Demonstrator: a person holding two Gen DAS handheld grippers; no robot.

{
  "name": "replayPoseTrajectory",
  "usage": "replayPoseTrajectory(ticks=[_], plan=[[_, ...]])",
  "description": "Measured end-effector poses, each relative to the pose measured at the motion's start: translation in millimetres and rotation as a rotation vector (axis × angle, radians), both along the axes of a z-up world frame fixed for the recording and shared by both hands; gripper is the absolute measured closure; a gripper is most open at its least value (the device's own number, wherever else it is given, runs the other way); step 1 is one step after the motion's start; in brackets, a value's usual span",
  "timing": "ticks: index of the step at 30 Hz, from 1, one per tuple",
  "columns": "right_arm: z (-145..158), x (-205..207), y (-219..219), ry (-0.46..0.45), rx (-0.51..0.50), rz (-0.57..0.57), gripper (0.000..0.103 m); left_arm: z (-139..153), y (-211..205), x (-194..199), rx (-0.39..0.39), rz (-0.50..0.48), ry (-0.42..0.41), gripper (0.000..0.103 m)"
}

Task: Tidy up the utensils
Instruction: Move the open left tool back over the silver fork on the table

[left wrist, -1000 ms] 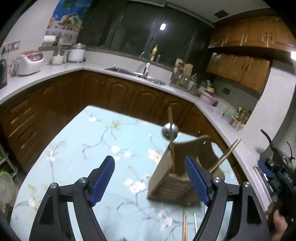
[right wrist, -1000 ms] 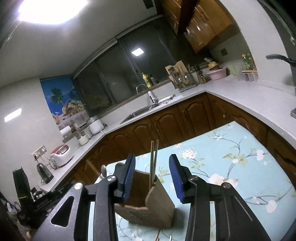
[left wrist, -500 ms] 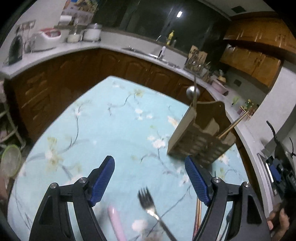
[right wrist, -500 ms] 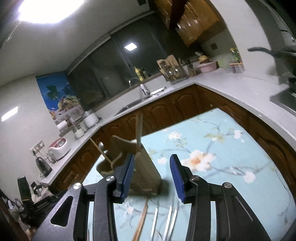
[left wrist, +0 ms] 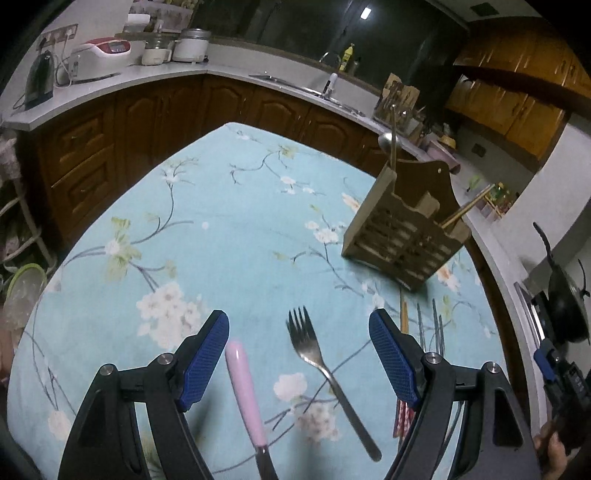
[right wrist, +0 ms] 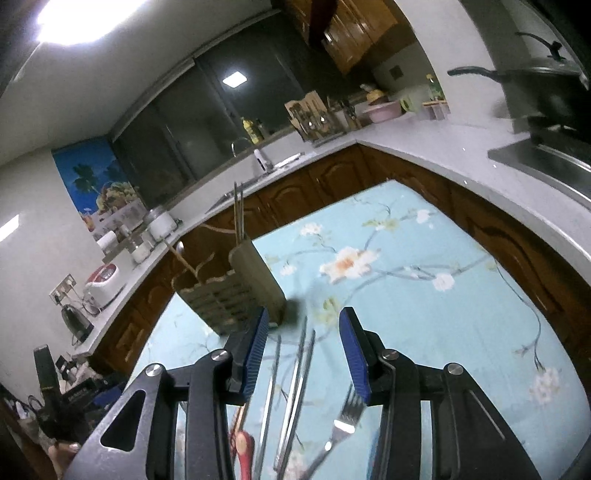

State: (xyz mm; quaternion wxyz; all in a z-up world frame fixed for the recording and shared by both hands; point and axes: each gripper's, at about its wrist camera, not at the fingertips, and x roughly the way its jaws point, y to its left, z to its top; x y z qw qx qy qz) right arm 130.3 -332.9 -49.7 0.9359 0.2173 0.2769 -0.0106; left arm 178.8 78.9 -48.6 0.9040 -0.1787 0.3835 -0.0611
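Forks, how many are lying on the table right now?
1. The fork lies on the floral tablecloth between the open left gripper fingers, tines toward the wooden utensil holder. The right wrist view shows it too. Others may be hidden below the frame.

Dim kitchen, glaring ceiling light (right wrist: 70, 20), fisheye-warped edges, slight blur.

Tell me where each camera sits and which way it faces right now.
Left wrist: on the left gripper, angled down at the table; fork and pink-handled utensil lie between its open fingers.
Right wrist: on the right gripper, looking over metal chopsticks toward the counter.
Shared: the wooden holder, the fork, the floral tablecloth.
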Motion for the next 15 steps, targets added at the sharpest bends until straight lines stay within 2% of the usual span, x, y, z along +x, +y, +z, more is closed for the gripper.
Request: replayPoseTrajectory(ticks=[10, 15], plan=[[-22.5, -9.9, -1.2, 0.069, 0.008, -0.003, 0.060, -3.8, -2.7, -9.1, 0.023, -0.027, 0.040, 0.025], [-29.3, -8.1, -1.1, 0.088, 0.010, 0.004, 0.060, -11.2, -13.5, 1.0, 0.050, -0.061, 0.065, 0.025]])
